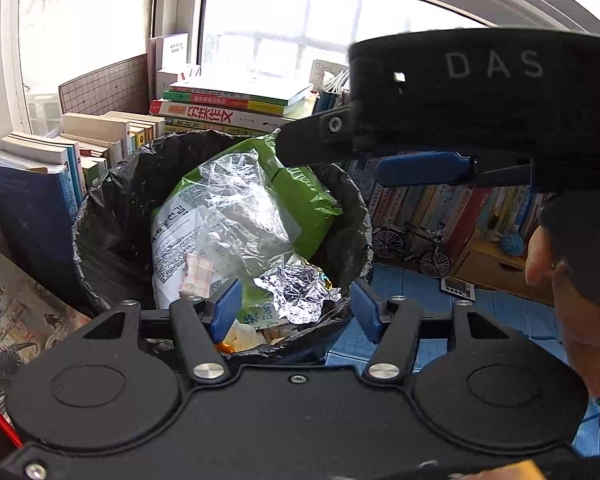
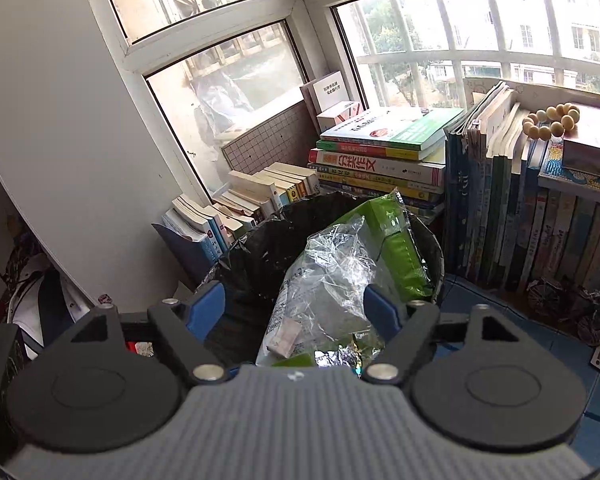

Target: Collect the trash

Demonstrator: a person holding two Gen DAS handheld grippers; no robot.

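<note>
A bin with a black liner (image 1: 100,208) (image 2: 252,248) stands below both grippers. It holds a green bag (image 1: 300,200) (image 2: 400,248), crumpled clear plastic (image 1: 236,184) (image 2: 332,272), printed white paper (image 1: 172,240), a ball of foil (image 1: 300,292) (image 2: 336,356) and a small pink checked wrapper (image 1: 196,276) (image 2: 286,336). My left gripper (image 1: 296,308) hovers open over the bin's near rim, nothing between its blue pads. Higher up, over the bin, my right gripper (image 2: 294,308) is open and holds nothing; in the left wrist view it (image 1: 340,164) reaches in from the right, held by a hand (image 1: 572,300).
Stacked books (image 1: 220,108) (image 2: 380,148) crowd the bin's far side, and upright books (image 2: 520,220) line the right. A model bicycle (image 1: 412,244) (image 2: 564,304) stands on the blue floor mat (image 1: 420,288). A magazine (image 1: 16,320) lies at the left. Windows are behind.
</note>
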